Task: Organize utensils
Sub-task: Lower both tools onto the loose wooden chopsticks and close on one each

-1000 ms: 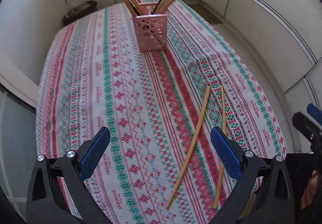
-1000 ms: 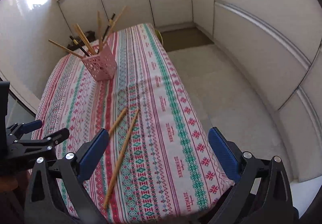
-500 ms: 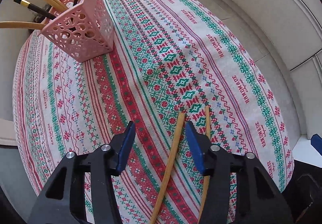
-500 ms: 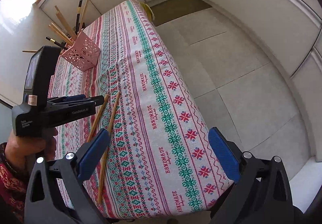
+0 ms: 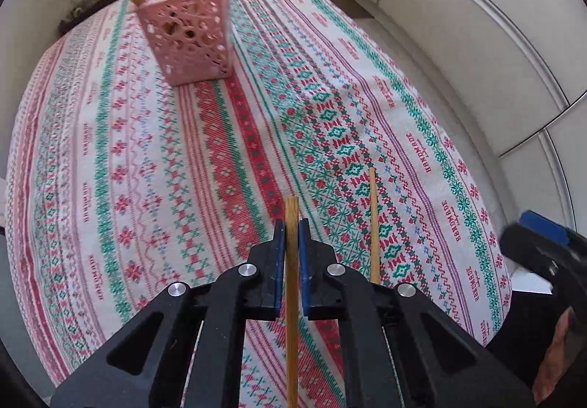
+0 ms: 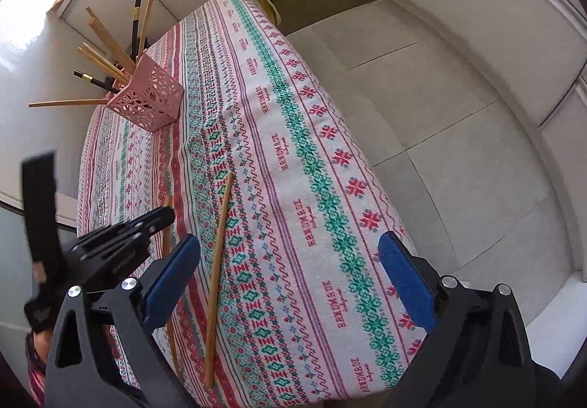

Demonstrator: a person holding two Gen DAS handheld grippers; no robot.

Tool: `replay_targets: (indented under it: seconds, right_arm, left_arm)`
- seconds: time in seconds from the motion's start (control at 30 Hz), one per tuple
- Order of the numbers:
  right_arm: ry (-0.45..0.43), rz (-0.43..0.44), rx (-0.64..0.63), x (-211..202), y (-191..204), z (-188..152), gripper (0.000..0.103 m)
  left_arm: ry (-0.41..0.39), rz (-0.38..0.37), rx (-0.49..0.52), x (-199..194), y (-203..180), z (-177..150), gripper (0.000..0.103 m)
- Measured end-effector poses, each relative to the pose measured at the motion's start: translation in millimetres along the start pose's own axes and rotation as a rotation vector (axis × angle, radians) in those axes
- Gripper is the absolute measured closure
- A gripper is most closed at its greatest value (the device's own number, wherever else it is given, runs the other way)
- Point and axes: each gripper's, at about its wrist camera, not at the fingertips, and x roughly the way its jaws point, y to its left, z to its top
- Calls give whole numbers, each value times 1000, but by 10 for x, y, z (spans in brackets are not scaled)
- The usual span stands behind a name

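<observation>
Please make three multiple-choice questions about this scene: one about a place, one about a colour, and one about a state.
1. Where does the holder stand?
A. on the tablecloth
B. on the floor
C. on a shelf

2. What colour is the holder?
A. blue
B. pink
C. black

3. What is the state of the left gripper?
A. wide open over the holder
B. shut on nothing
C. shut on a chopstick

Answers:
1. A, because the holder rests on the patterned cloth at the far end of the table.
2. B, because its pierced walls are pink in both views.
3. C, because the blue pads press on both sides of the chopstick, while the second chopstick lies loose on the cloth.
</observation>
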Motion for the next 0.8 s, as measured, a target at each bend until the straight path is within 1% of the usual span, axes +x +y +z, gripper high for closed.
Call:
replay_targets:
  seconds: [0.07,0.1,0.17,0.2,0.27,0.3,0.37,0.4,0.47,0.5,0.53,0.57,0.67,0.8]
  right_arm:
    - [13,-61,-44,125,235,109,10]
    - [22,-77,-53,190,323,150,10]
    - [59,-121,-88,348,505,207,12]
    - [76,-135,-106,418,584,217,15]
    - [128,-155,-125,571,708,212,16]
    - [159,-152,-120,637,732,206,20]
    - [254,-135,-100,798,753,152,48]
    - [305,-127,-90,886,745,115,73]
    - [251,-145,-119,841,766,75,93]
    - [257,-127,-116,837,751,50,102]
    - [258,-106,-89,804,713,28,102]
    - [240,-93,-77,753,689,11,102]
    - [152,-59,-98,478,657,-52,103]
    - [44,3,-133,-3,672,-116,103]
  left_arm:
    - [-75,35,2,-271,85,-110,97]
    - [-111,50,1,-416,128,-159,97]
    - [-191,97,7,-697,179,-236,97]
    - [-227,122,9,-809,152,-236,97]
    - [-280,156,17,-984,145,-222,97]
    - [-310,175,19,-1070,159,-224,96]
    - [-360,199,21,-1210,193,-209,97]
    - [-382,210,23,-1274,178,-214,97]
    - [-416,222,23,-1414,195,-236,96]
    - [-431,223,23,-1482,205,-254,96]
    - [-445,222,21,-1544,212,-267,96]
    - [-460,223,19,-1602,216,-277,96]
    - [-490,221,15,-1714,230,-304,96]
    - [-519,223,6,-1810,213,-355,96]
